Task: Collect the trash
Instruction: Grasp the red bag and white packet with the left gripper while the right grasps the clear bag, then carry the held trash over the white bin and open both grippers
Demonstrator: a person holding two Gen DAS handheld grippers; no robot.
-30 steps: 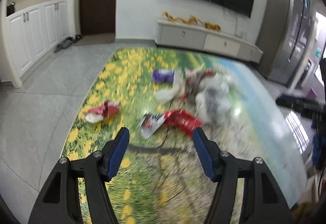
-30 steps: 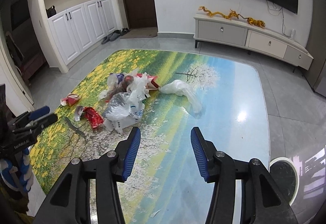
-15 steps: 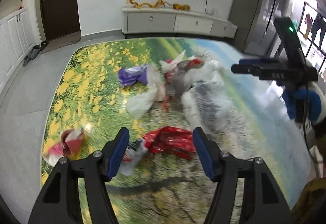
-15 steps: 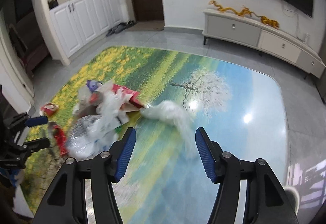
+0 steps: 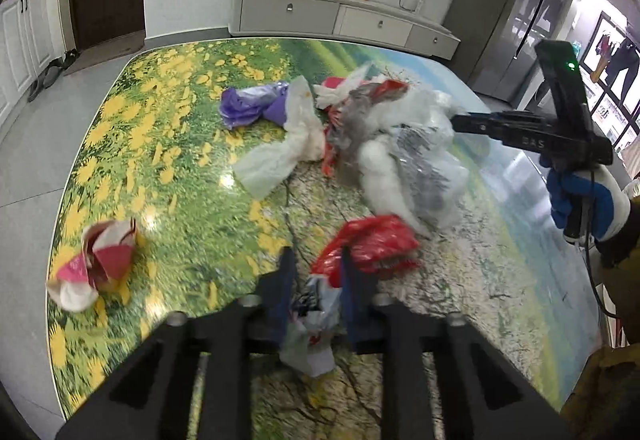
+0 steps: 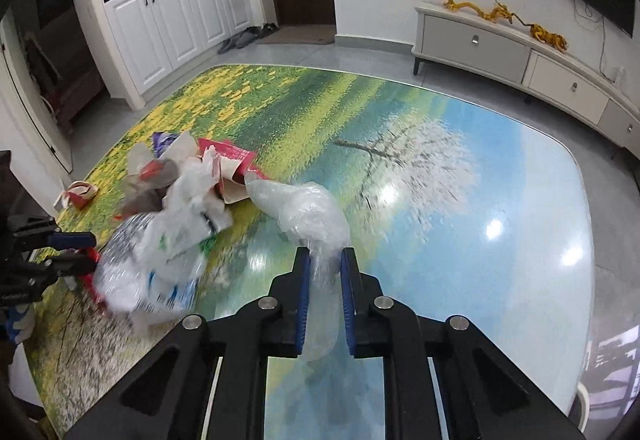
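Our left gripper is clamped on a red-and-white wrapper at the near edge of the trash pile on the landscape-print table. In the right view, our right gripper pinches a clear plastic bag beside that pile.

The right tool pinches a clear plastic bag beside the trash pile.
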